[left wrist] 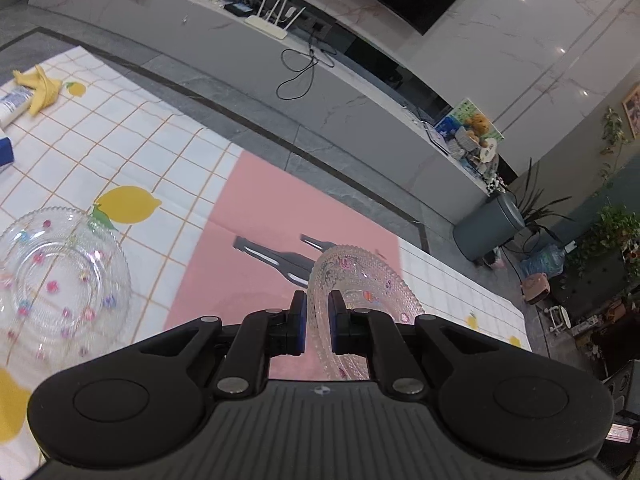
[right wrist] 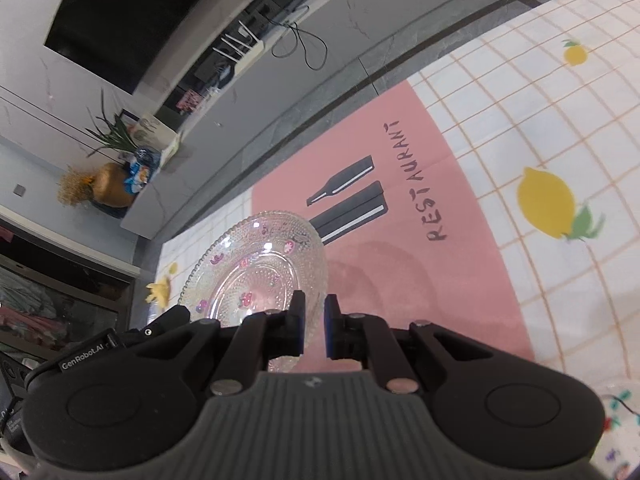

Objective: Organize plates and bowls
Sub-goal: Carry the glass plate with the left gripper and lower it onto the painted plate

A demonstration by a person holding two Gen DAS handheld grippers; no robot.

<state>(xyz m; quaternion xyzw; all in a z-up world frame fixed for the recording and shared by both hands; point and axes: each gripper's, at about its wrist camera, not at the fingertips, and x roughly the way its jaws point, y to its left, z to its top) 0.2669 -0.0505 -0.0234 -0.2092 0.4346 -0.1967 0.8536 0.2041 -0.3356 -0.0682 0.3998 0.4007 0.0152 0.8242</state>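
Note:
A clear beaded glass plate with small coloured flower prints (left wrist: 360, 280) is held tilted above the pink mat. My left gripper (left wrist: 317, 322) is shut on its near rim. The same plate (right wrist: 256, 264) shows in the right wrist view, where my right gripper (right wrist: 313, 326) is shut on its opposite rim. A second clear glass dish with pink dots (left wrist: 60, 280) lies flat on the tablecloth to the left. Part of another patterned glass piece (right wrist: 620, 420) shows at the lower right of the right wrist view.
The table has a white grid cloth with lemon prints (left wrist: 128, 204) and a pink "RESTAURANT" mat (right wrist: 400, 208). A yellow rag (left wrist: 42, 88), a white tube (left wrist: 14, 102) and a blue box (left wrist: 5, 152) lie at the far left. The table's far edge (left wrist: 320, 176) drops to grey floor.

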